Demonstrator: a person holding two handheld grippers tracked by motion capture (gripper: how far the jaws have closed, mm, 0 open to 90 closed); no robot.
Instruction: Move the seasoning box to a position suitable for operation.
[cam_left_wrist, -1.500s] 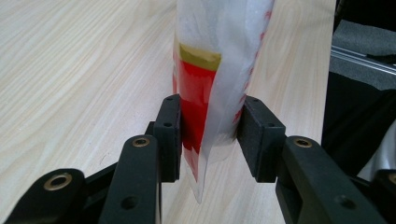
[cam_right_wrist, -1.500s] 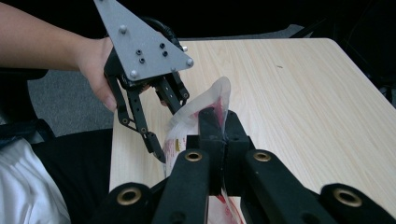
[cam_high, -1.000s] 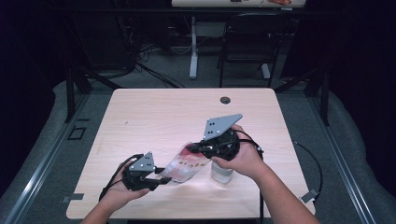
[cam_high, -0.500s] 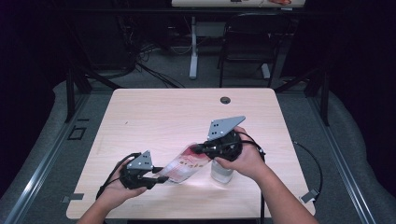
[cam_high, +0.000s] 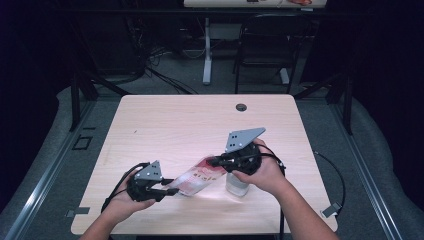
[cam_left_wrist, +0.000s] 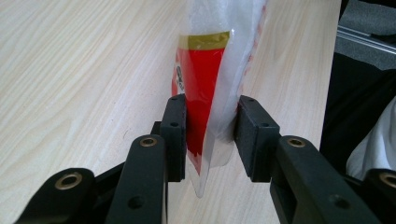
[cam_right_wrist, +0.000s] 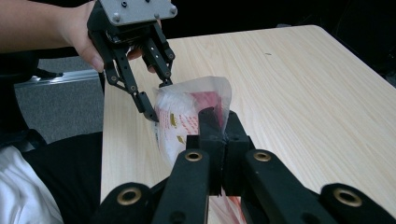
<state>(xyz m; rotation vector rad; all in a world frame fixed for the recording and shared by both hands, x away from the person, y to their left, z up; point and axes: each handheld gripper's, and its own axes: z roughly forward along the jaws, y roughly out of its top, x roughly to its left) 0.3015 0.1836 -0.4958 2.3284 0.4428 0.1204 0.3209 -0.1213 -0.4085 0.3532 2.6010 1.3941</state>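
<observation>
A: What was laid out on the table (cam_high: 165, 125), taken from largest to smallest?

B: Most of the pale wooden top was left bare. Near its front edge a clear plastic bag (cam_high: 200, 179) with red print was stretched between the two tools, and a small clear container (cam_high: 236, 184) was stood just beside the bag, under the right hand (cam_high: 262, 172). A dark round grommet (cam_high: 241, 107) was set near the far edge.

A: How was the bag held?

B: One end was pinched flat by the right gripper (cam_right_wrist: 218, 123), whose jaws were fully closed on it. The other end was passed between the half-open jaws of the left gripper (cam_left_wrist: 210, 128); these had just been closing, and the film was touched by both pads, though a firm clamp could not be confirmed.

A: What might have been spoiled from there?

B: In judgement, the thin film could have been slipped out of the left jaws if it were pulled before they were tightened. The container could also have been knocked over by the right hand, being so close.
</observation>
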